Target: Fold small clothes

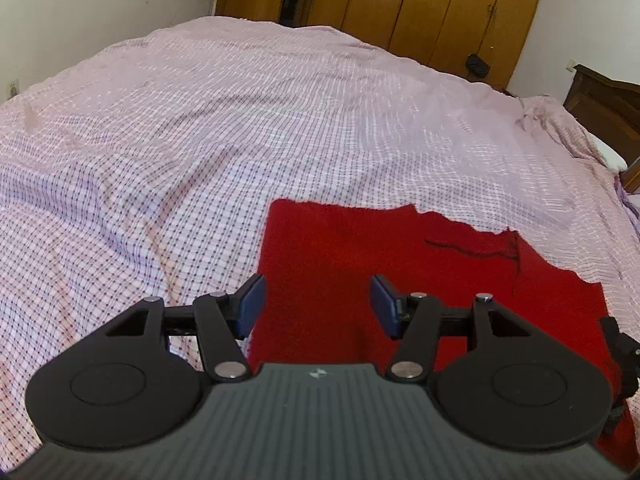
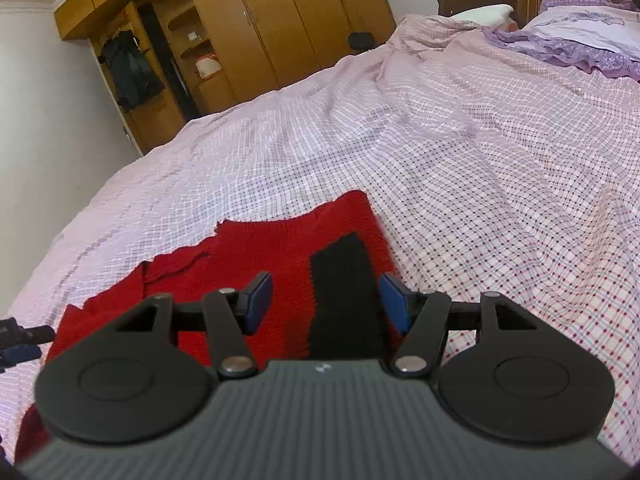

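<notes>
Your left gripper point(image 1: 318, 306) hangs released over a red knitted garment point(image 1: 340, 248), its blue pads point(image 1: 252, 304) parted with nothing pinched between them. The garment lies flat on the bed's checked pink cover point(image 1: 200, 120), a fuzzy, coarse knit with a ragged stepped edge at 12 o'clock and a loose dark thread point(image 1: 460, 248) at 2 o'clock. Your right gripper point(image 2: 326, 306) is likewise released, its rectangular blue pads point(image 2: 394, 306) apart above the same red knit point(image 2: 256, 248), where a black block-shaped panel point(image 2: 344, 292) runs between the pads. The cover is thin woven cloth, wrinkled into soft ridges. At 12 o'clock stands a wooden wardrobe point(image 2: 288, 20) with smooth flat doors; at 2 o'clock, a lilac frilled pillow point(image 2: 580, 40).
</notes>
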Demonstrator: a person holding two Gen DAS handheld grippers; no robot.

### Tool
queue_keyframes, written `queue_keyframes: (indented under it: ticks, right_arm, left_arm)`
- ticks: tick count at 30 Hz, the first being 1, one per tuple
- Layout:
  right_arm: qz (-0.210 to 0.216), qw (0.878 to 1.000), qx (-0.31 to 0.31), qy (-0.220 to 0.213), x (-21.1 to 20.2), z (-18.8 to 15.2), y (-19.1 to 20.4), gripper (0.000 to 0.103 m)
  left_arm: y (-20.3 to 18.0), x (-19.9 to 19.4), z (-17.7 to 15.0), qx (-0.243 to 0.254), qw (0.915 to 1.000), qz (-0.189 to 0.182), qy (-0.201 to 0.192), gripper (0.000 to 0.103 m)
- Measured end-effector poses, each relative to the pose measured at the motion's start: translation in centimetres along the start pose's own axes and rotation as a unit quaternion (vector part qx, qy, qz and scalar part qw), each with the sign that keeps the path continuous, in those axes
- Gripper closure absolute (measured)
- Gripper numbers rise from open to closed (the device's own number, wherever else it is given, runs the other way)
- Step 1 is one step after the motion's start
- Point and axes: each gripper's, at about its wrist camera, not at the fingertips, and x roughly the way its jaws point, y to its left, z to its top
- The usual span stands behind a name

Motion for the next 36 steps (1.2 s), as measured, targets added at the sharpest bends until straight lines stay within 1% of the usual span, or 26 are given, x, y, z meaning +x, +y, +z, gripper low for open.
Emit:
queue_keyframes:
  ticks: [12, 21, 31, 36]
  right_arm:
    - [0.005, 1.000, 0.000, 0.000, 0.0, -0.1, -0.2, 0.041]
    - [0.004, 1.000, -0.008, 0.004, 0.2, -0.4, 0.0, 0.041]
    - [0.008, 1.000, -0.005, 0.005, 0.0, -0.2, -0.1, 0.041]
    - [0.017, 1.000, -0.002, -0.005, -0.8, 0.1, -0.1, 0.041]
  left_arm:
    - [-0.6, 0.2, -0.6, 0.006, 0.9999, -0.010, 0.011, 0.041]
    - [-1.0, 0.7, -1.0, 0.023, 0.9996, -0.001, 0.015, 0.041]
    - [-0.9, 1.2, -0.9, 0.025, 0.9993, 0.002, 0.026, 0.041]
    - [-0.7, 1.9, -0.6, 0.020, 0.9994, 0.001, 0.028, 0.040]
